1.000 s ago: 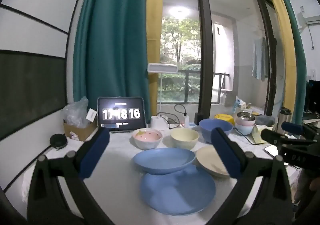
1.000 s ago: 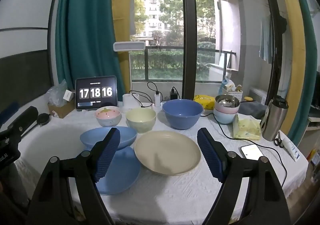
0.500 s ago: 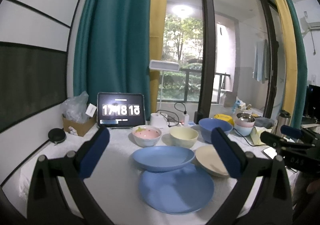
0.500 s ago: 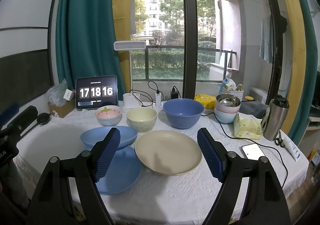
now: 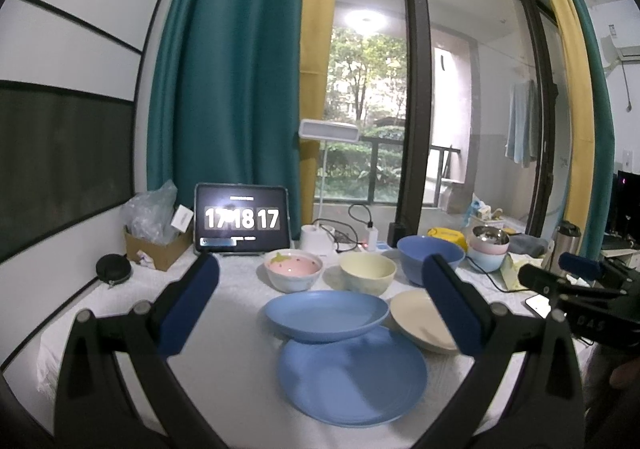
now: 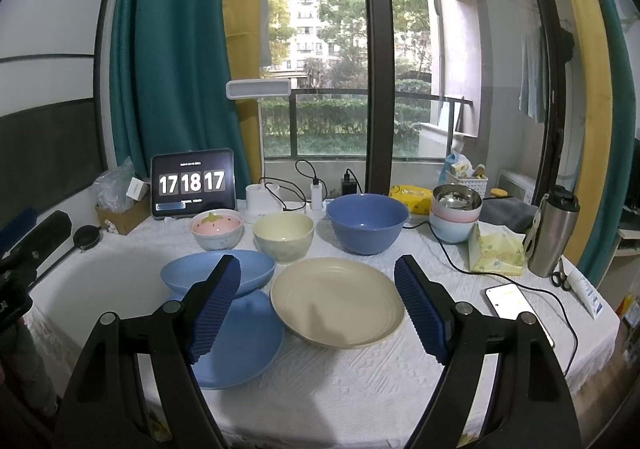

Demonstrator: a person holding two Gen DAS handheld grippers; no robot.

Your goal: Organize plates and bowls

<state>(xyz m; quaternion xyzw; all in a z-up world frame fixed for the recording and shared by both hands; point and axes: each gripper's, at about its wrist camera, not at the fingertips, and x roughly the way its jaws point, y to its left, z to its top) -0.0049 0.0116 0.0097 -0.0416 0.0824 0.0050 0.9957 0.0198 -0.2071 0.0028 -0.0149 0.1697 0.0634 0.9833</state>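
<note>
- The left gripper (image 5: 320,301) hung above the near edge of the table (image 6: 360,381), its blue-padded jaws spread wide and holding nothing.
- The right gripper (image 6: 318,305) was likewise spread wide and empty, hovering over the table's near side.
- In the right wrist view, the cream plate (image 6: 338,301) lay at centre, between that gripper's fingers.
- At its 9 o'clock, the deep blue plate (image 6: 218,273) sat with its edge resting on the flat blue plate (image 6: 240,341), which lay nearer the camera.
- Three bowls stood in a row at 12 o'clock from the plates: the pink strawberry bowl (image 6: 217,229), the pale yellow bowl (image 6: 283,236) and the large blue bowl (image 6: 367,223).
- At 2 o'clock from the cream plate, a stack of small bowls (image 6: 456,215) had a metal one on top.
- A tablet (image 6: 192,183) reading 17 18 17 stood behind the pink bowl.
- A phone (image 6: 516,307) lay at 3 o'clock.
</note>
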